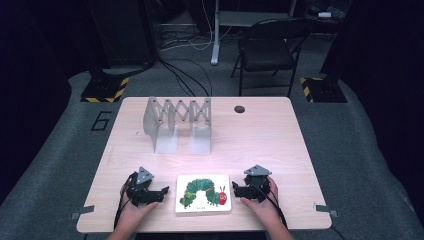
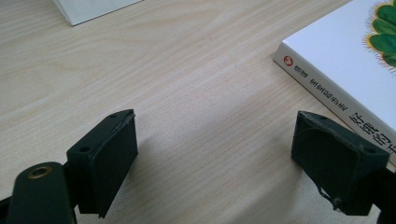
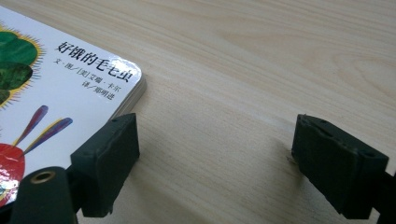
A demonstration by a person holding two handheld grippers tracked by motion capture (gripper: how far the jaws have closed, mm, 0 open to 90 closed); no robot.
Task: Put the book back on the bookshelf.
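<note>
flanking the book (image 1: 203,193), left tongs (image 1: 161,192) and right tongs (image 1: 237,190) gape.

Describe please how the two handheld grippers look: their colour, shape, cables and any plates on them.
Both are black. The left gripper and the right gripper each carry a grey three-cornered plate on top and trail a black cable toward the person. Each has two blocky black jaws with flat pads and small screw holes; a brass-coloured ring sits near the base. No sleeves are visible.

One book, one rack, two grippers on the table.

We count a single picture book (image 1: 203,193) at the table's (image 1: 270,135) near edge, one grey folding rack (image 1: 178,124) toward the far edge, a left gripper (image 1: 161,191), a right gripper (image 1: 235,189), and one folding chair (image 1: 270,49) beyond.
</note>
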